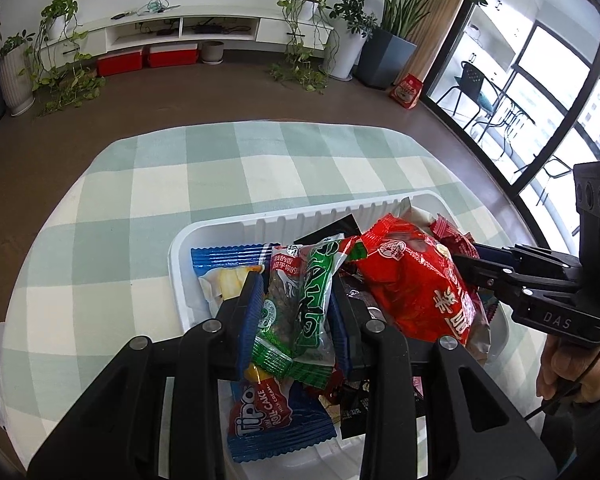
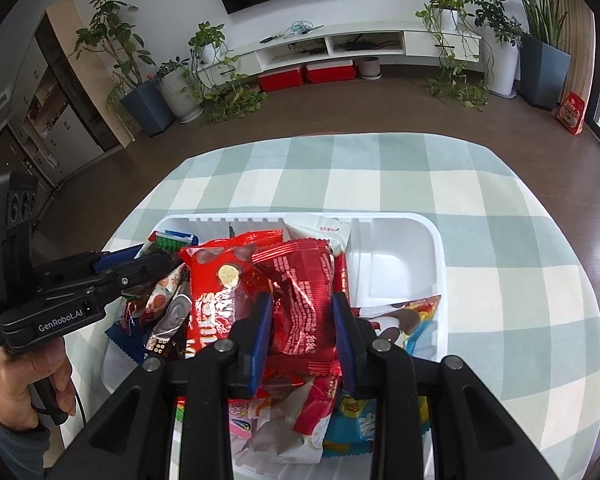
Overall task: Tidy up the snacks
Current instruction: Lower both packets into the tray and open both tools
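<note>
L gripper [image 1: 296, 312] is pinching the green pack [image 1: 306, 304] between its blue pads, over the tray's [image 1: 220, 228] left half. R gripper [image 2: 302, 332] is pinching a red pack [image 2: 304, 292] the same way, over the tray middle. Both look to be sitting just above the pile; can't tell if either pack is fully clear of what's under it.

Rest of the snacks are all lying in the tray: Tipo cake [image 1: 268, 412] under the green pack at the near edge, blue pack [image 1: 228, 264] at the left wall, big red bag [image 1: 412, 280] right of the green pack w/ the R gripper reaching in beside it.

Risks, my read:
- Foil is slick and the packs are gripped near one end, so either could be slipping or swinging out if jerked.
- Neighbours are overlapping the held packs; lifting could be dragging them over the rim onto the cloth [image 1: 140, 200].
- Grippers are working near each other over the same pile, so a crossing path could be causing a clash.
- Hard squeeze could be crushing contents.

View diffs:
- R cam is showing the tray's empty right compartment [image 2: 396, 256], likely a sorting spot; L cam isn't showing it, red bag is blocking.
- R cam is also showing blue and pink packs at the near edge.
- L cam is showing the Tipo label and green pack print; in R cam that side is mostly hidden behind the L gripper.
</note>
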